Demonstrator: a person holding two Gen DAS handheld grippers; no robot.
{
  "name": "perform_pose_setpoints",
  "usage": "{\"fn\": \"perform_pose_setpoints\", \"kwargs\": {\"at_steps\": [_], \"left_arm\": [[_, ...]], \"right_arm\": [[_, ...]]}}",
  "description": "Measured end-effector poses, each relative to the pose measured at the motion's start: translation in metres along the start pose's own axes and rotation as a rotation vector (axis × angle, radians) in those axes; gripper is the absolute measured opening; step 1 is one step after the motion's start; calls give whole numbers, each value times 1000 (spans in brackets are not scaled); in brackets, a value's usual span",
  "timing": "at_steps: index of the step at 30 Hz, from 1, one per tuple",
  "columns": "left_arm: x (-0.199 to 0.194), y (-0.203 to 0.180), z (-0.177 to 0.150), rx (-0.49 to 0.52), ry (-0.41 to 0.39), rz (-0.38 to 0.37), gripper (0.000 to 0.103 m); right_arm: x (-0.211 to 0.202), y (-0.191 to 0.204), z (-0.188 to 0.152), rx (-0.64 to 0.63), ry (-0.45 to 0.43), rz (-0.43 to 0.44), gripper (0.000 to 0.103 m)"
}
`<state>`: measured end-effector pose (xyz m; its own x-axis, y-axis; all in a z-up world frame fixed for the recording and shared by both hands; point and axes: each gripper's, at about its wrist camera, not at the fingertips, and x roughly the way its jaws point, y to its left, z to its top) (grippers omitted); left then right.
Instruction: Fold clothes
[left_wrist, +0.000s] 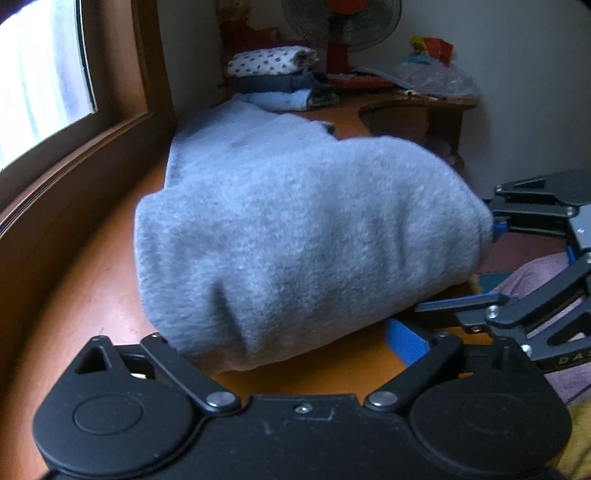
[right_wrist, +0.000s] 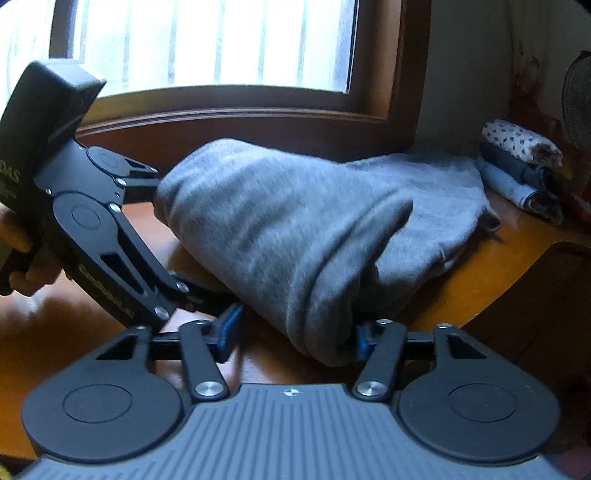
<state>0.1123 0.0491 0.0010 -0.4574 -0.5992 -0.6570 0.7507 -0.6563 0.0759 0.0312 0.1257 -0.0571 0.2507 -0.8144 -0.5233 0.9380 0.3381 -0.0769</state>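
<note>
Now the grey garment (left_wrist: 295, 236) lies bunched on the orange table (left_wrist: 92, 295). Left gripper (left_wrist: 284, 347) gapes wide around its near fold, not pinching. Right gripper (right_wrist: 291, 336), at three o'clock, stands half-closed, cloth against one pad; a real grip cannot be told. Folded clothes (left_wrist: 277, 79) are stacked at twelve o'clock.

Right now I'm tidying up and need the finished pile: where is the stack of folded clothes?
The stack of folded clothes sits on the far end of the wooden surface, beyond the grey garment, beside the red fan in the corner.
</note>
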Motion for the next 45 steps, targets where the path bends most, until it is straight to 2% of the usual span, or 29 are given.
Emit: {"fn": "perform_pose_setpoints", "kwargs": {"at_steps": [4,6,9,10,12,15,17,21,24,25,29,32,36,40,43,44,45], "left_arm": [[-3,-9,-8,18,17,11,96],[-3,-6,-12,-14,23,33,97],[-10,-5,-13,-41,7,48,97],[-12,-5,-14,-44,4,49,98],[-13,-7,-15,-39,10,53,98],[-8,-11,-15,-15,25,72,100],[-8,-13,-14,-13,24,77,100],[-8,-13,-15,-37,20,88,100],[-8,-12,-16,-61,21,97,100],[-8,-11,-17,-69,22,99,100],[-7,-9,-17,-105,30,102,101],[-7,-8,-16,-105,34,99,101],[-9,-9,-17,-88,37,101,101],[-13,-10,-21,-83,33,104,101],[-16,-11,-23,-80,29,105,101],[-16,-11,-24,-80,28,105,101],[-17,-11,-24,-79,27,105,101]], "right_arm": [[-11,-7,-5,41,11,22,63],[-12,-11,-10,71,16,18,67],[-16,-27,-10,217,37,59,72],[-22,-33,-11,282,24,73,75],[-35,-42,-16,405,-9,112,88],[-50,-38,-19,437,-53,166,98],[-48,-35,-14,413,-10,165,101],[-39,-33,-5,375,111,146,102],[-28,-54,-8,510,228,220,103],[-29,-61,-11,564,231,240,103],[-37,-72,-7,575,145,243,103],[-33,-74,-5,565,150,236,103],[-40,-94,-16,704,95,200,103],[-68,-108,-24,835,-56,139,103],[-108,-89,-2,697,-252,50,103],[-122,-75,9,605,-324,-6,103],[-128,-63,16,536,-359,-55,103]]}}
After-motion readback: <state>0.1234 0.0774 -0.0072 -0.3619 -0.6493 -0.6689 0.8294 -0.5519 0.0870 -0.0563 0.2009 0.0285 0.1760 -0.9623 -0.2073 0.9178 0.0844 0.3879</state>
